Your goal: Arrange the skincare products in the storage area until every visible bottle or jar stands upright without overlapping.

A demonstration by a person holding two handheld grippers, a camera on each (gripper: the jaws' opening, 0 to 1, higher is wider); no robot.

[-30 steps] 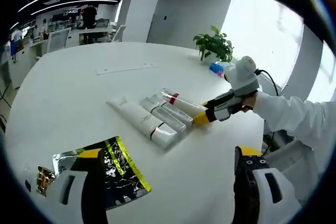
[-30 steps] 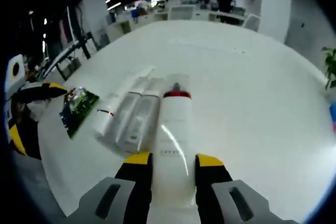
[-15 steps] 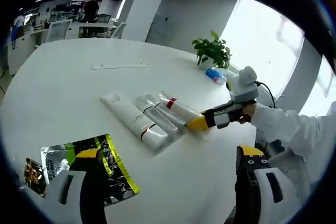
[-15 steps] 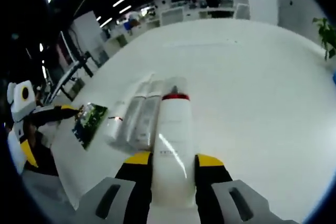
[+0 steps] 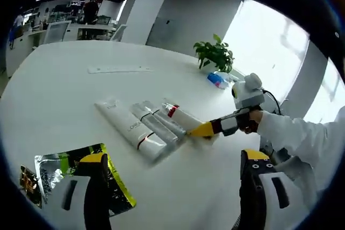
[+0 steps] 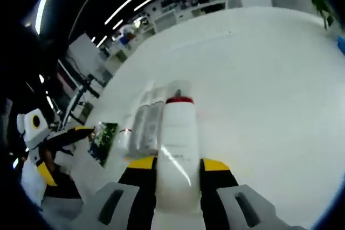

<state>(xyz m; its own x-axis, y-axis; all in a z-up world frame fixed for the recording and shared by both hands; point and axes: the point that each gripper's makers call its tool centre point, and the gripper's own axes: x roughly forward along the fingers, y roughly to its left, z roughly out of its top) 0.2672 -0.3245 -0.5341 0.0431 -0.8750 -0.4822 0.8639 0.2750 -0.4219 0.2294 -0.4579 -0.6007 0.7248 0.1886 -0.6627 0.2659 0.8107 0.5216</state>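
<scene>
— So, where are the tubes?

— Lying flat in a row on the white table (image 5: 64, 95); the red-banded tube (image 6: 177, 138) is clamped between the right gripper (image 6: 178, 168) jaws, which close on its wide end; two grey tubes (image 6: 144, 127) lie just beside it, touching; in the left gripper view the longest white tube (image 5: 128, 130) is the far one from the right gripper (image 5: 204, 130).

— And the left gripper?

— Its jaws (image 5: 172, 187) stand wide apart, holding nothing; under its left jaw lies a foil sachet (image 5: 81, 179), well apart from the tubes.

— Anything else around the tubes?

— A potted plant (image 5: 215, 55) and a blue packet (image 5: 217, 79) beyond them near the table edge; a flat white strip (image 5: 119, 69) further back; a white sleeve (image 5: 296, 138) behind the right gripper.
</scene>
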